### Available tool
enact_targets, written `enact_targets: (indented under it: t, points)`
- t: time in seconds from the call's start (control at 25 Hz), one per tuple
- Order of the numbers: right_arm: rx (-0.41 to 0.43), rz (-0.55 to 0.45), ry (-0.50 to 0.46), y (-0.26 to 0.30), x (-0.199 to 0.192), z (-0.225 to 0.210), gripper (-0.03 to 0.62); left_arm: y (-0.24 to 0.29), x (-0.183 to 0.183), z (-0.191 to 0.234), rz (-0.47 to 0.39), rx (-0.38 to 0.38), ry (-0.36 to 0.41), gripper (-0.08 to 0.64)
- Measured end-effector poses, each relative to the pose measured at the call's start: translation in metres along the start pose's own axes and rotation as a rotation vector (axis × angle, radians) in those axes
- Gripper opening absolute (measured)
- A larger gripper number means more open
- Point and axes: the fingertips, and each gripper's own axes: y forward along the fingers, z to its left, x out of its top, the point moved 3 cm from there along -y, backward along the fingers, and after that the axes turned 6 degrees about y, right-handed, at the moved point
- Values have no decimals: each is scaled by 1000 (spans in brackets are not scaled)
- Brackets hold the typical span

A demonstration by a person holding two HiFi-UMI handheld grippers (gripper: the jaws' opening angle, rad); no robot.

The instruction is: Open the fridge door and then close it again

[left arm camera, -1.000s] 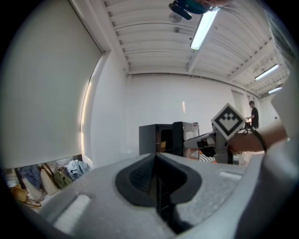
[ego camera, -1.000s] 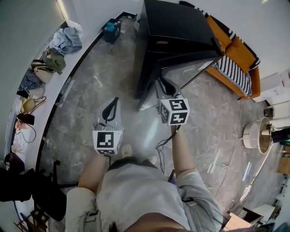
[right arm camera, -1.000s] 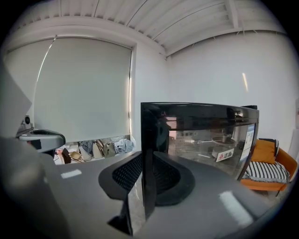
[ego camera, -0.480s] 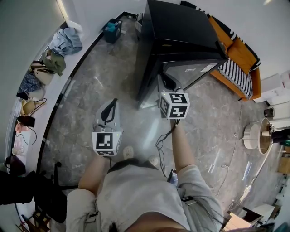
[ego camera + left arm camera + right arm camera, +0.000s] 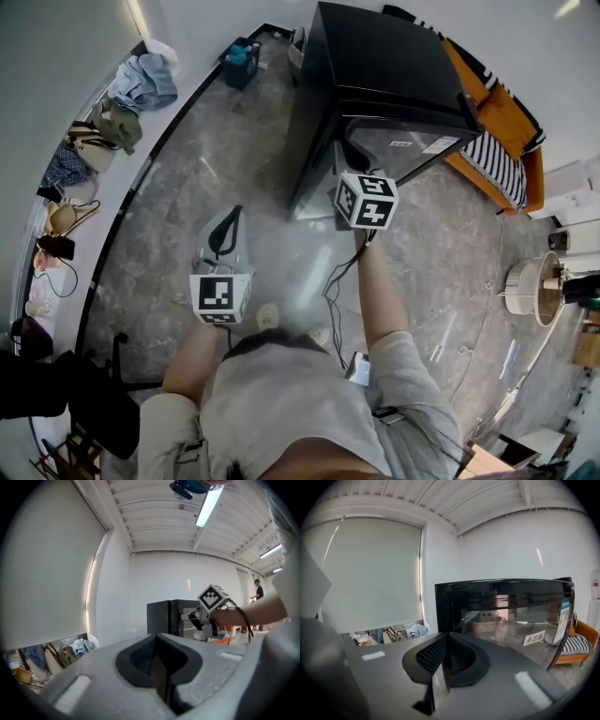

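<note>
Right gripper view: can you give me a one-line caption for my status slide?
Right gripper, jaws just closed with nothing between them, faces the reflective front of the black fridge.

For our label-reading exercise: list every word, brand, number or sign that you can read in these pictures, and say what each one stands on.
"志高", beside a red logo: on the white sticker on the fridge door.
Tall label at that door's right edge: print too small to read.
Nothing else legible in any view.
</note>
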Motion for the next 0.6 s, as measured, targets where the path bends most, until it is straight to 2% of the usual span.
enact_targets:
  t: [0.6]
  points:
    - [-26,-7,23,21,8,-3,3,-4,-5,19,8,24,4,3]
